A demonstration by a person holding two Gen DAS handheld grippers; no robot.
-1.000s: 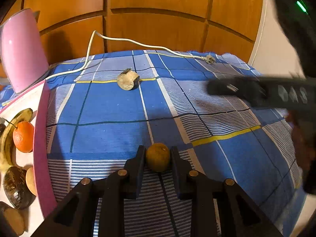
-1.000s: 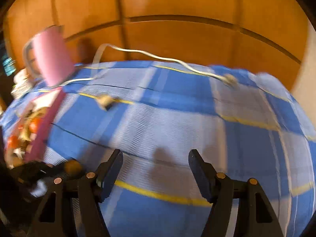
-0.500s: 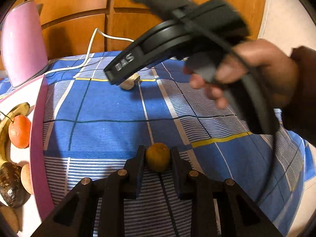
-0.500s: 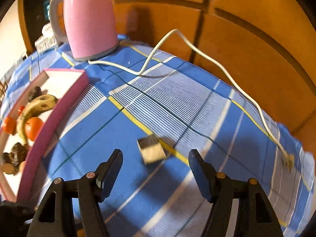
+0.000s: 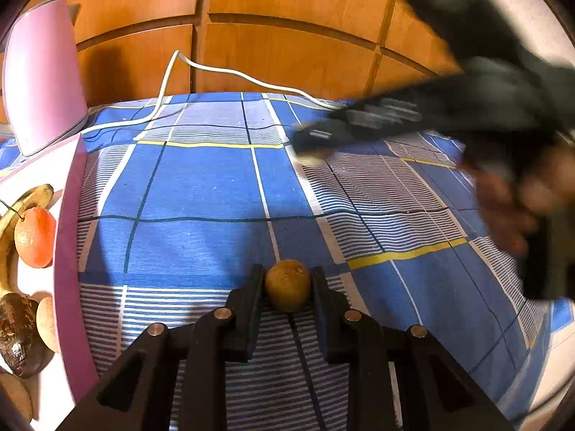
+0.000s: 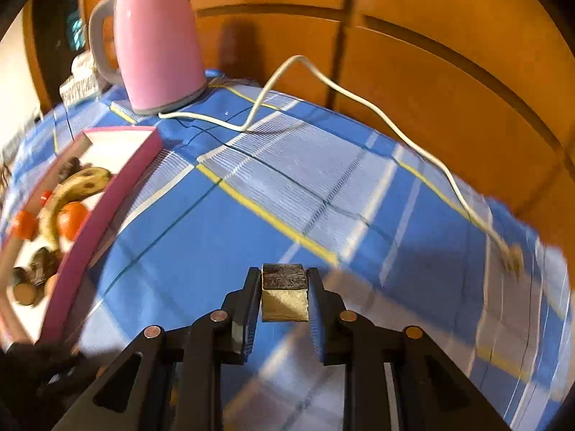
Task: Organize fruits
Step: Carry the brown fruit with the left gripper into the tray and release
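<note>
In the left wrist view, the left gripper (image 5: pixel 287 283) pinches a small round brownish-yellow fruit (image 5: pixel 287 284) between its black fingers, just as it did a second ago, low over the blue plaid tablecloth (image 5: pixel 201 194). At nine o'clock lies the pink-rimmed white tray (image 5: pixel 68 222), already holding a spotted banana (image 5: pixel 25 201), an orange tangerine (image 5: pixel 35 237) and a dark wrinkled avocado (image 5: pixel 19 337). What has changed is at the far middle of the cloth: the pale chunk that lay on the yellow stripe a second ago is gone from there, and the blurred right gripper (image 5: pixel 305 142) with the person's hand (image 5: pixel 514 201) now sweeps across from three o'clock. In the right wrist view, the right gripper (image 6: pixel 284 298), spread wide half a second ago, is now pressed onto a cut block of fruit with a dark rind and pale flesh (image 6: pixel 284 298), apparently lifted above the cloth. The tray sits at nine o'clock, the tall pink electric kettle (image 6: pixel 158 36) at eleven, and its white cord (image 6: pixel 359 100) trails off toward three. Both grippers are now loaded, so the pickups look finished; what likely remains is carrying both pieces leftward and releasing them in the tray.
</note>
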